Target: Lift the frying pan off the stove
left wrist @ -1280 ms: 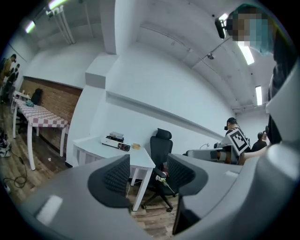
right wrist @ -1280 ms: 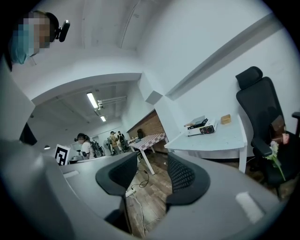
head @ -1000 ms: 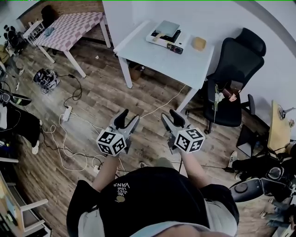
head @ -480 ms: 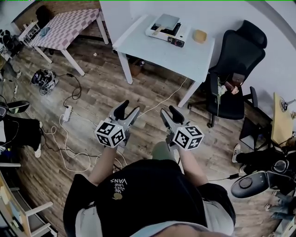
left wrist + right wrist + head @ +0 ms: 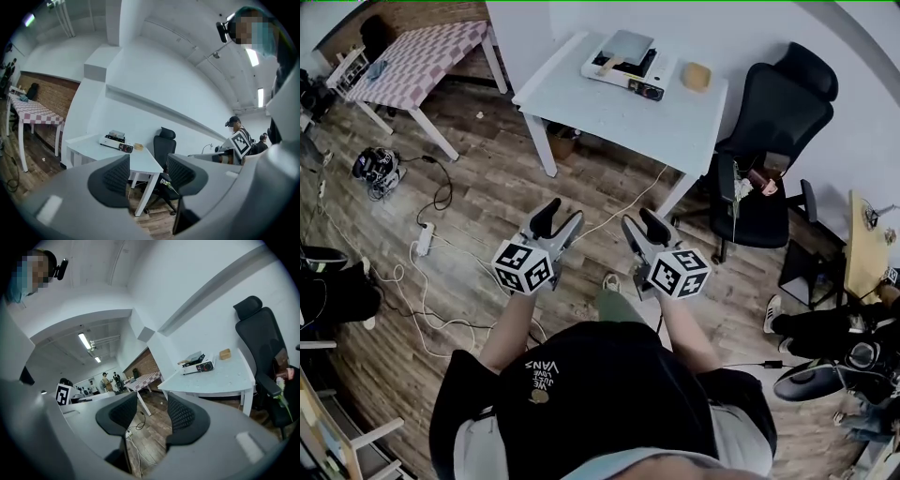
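The frying pan (image 5: 628,43), grey and square with a pale handle, sits on a white portable stove (image 5: 642,86) at the far side of a white table (image 5: 609,108). Both grippers hang well short of the table, over the wooden floor. My left gripper (image 5: 559,218) is open and holds nothing. My right gripper (image 5: 643,227) is also open with nothing between its pads. The left gripper view shows the stove (image 5: 115,140) small and far beyond the open left gripper (image 5: 147,174). In the right gripper view the pan (image 5: 193,357) lies past the open right gripper (image 5: 153,414).
A small tan block (image 5: 697,75) lies on the table right of the stove. A black office chair (image 5: 769,141) stands at the table's right end. A chequered table (image 5: 412,66) stands far left. Cables and a power strip (image 5: 424,239) trail over the floor at left.
The person has stepped forward and a foot now shows ahead of the body. The room has slid left in the head view. Both grippers stay open in the same pose.
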Demonstrator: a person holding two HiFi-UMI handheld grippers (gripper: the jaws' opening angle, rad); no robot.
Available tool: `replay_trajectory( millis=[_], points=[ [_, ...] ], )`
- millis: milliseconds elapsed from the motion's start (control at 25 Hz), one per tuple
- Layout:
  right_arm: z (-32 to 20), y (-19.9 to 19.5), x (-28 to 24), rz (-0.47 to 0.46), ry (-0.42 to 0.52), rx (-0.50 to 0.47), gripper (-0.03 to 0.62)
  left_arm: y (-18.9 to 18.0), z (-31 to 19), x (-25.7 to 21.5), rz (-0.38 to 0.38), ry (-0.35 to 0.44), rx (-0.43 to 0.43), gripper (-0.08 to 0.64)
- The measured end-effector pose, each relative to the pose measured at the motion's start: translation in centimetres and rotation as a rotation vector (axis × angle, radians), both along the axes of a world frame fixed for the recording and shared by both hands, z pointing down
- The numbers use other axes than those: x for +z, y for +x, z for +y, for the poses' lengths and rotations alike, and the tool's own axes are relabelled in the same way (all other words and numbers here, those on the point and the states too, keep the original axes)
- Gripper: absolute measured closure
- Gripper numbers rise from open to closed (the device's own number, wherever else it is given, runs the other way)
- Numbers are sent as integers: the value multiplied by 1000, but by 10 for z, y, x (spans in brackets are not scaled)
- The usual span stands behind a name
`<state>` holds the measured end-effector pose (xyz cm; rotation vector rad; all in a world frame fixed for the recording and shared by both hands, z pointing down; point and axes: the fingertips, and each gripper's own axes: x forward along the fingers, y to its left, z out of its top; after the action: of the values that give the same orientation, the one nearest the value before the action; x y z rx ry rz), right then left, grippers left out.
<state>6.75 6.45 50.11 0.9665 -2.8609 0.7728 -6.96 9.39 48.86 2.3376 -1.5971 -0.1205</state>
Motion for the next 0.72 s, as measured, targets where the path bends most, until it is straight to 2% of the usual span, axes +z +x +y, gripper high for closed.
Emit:
replay_trajectory(
  millis=[480, 720],
  points=[
    [-117, -1, -5, -26, 5, -56, 399, -4, -105, -6, 0, 3, -77, 324],
    [-164, -13, 4, -51, -33, -84, 399, -16, -145, -2, 9, -2, -104, 301]
  ],
)
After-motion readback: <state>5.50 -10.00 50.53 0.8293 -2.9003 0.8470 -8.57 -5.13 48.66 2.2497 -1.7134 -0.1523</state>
